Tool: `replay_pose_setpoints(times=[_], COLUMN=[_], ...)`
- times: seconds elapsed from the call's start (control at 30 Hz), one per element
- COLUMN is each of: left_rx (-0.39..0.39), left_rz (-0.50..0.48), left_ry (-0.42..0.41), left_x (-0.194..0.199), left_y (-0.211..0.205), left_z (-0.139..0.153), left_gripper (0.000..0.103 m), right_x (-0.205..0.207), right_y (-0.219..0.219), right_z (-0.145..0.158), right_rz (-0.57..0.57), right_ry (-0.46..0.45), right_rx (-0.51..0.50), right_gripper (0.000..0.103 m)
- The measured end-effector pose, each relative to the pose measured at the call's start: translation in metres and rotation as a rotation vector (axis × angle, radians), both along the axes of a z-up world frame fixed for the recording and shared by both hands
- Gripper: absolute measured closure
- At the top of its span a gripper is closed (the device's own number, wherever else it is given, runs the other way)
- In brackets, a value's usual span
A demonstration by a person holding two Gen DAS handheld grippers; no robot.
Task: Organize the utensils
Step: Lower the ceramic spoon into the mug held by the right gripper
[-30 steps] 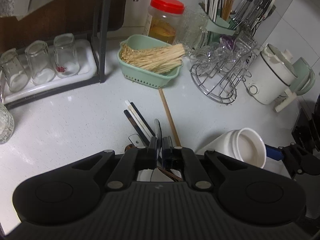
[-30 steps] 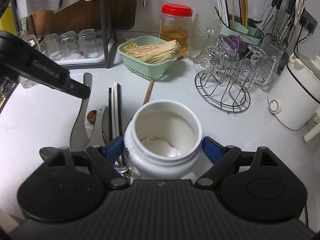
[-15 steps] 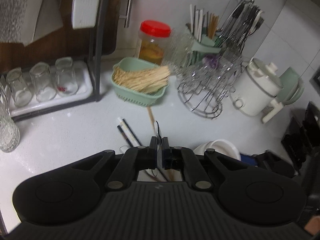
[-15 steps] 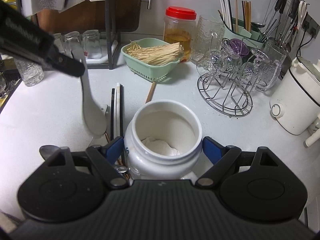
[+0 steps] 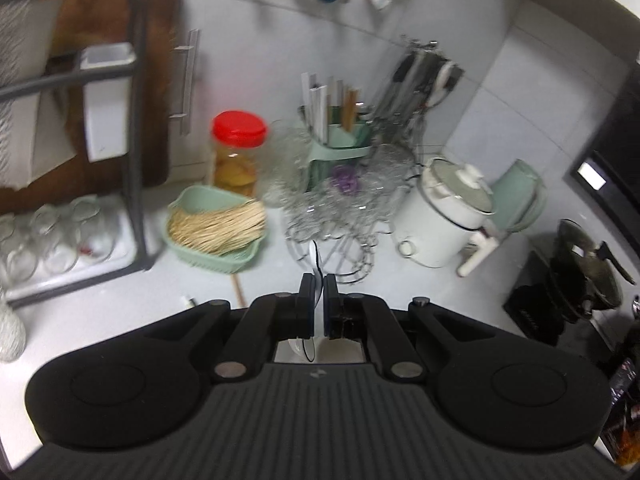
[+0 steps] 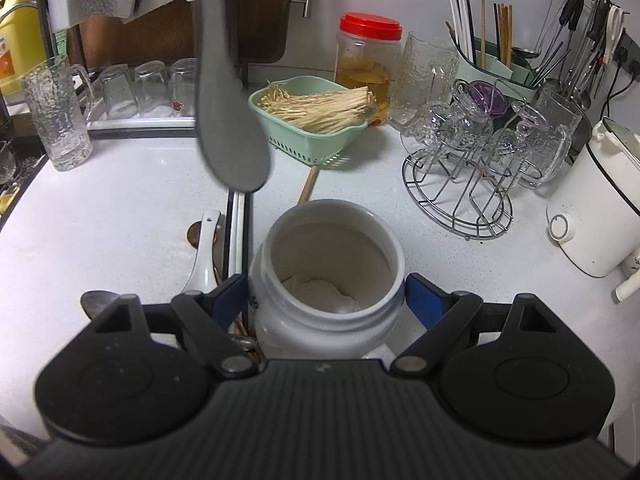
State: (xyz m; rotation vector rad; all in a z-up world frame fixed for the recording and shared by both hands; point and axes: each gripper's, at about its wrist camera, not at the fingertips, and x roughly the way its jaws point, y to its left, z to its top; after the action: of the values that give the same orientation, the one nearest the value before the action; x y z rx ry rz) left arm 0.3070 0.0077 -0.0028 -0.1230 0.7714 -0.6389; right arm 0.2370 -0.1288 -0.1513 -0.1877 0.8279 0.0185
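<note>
Through your left wrist view, your left gripper (image 5: 319,294) has its fingers pinched tight on a thin white spoon (image 5: 314,256), seen edge-on, lifted above the white surface (image 5: 100,320); a green basket (image 5: 216,236) of sticks sits beyond.

From your right wrist view, your right gripper (image 6: 326,300) has its blue-padded fingers clamped on both sides of a white jar (image 6: 326,280) standing on the surface. That spoon hangs bowl-down above chopsticks (image 6: 238,232) and another white spoon (image 6: 204,258) lying left of the jar.
</note>
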Motion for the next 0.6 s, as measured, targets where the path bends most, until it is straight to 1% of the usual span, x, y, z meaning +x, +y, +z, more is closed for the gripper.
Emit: replay_pose_setpoints(times=[0.07,0.17,0.27,0.33,0.4,0.47,0.6], left_rx=[0.004,0.029,0.069,0.082,0.123,0.143,0.184], left_rz=[-0.032,-0.072,-0.108,-0.135,-0.157,-0.177,-0.225], left_ry=[-0.002,0.009,0.027,0.045,0.042,0.062,0.086], left_x=[0.000,0.002,0.008,0.012,0.014,0.016,0.020], left_y=[-0.008,-0.022,-0.036,-0.043,-0.052,-0.058,-0.068], left_z=[0.003,-0.004,-0.022,-0.033,-0.045,-0.055,-0.070], left_gripper=[0.099,0.099,0.099,0.099,0.099,0.099,0.099], right_x=[0.000,0.000,-0.003,-0.003,-0.004,-0.004,-0.004], right_y=[0.001,0.001,0.000,0.000,0.000,0.000,0.000], right_z=[-0.001,-0.001,-0.002,-0.002,-0.003,-0.002,-0.002], right_rz=[0.000,0.001,0.000,-0.001,0.001,0.004,0.005], right_ry=[-0.005,-0.015,-0.028,-0.036,-0.038,-0.038,-0.034], right_rx=[0.001,0.002,0.005,0.006,0.004,0.003,0.004], right_gripper=[0.015,0.015,0.015,0.015,0.015,0.015,0.015])
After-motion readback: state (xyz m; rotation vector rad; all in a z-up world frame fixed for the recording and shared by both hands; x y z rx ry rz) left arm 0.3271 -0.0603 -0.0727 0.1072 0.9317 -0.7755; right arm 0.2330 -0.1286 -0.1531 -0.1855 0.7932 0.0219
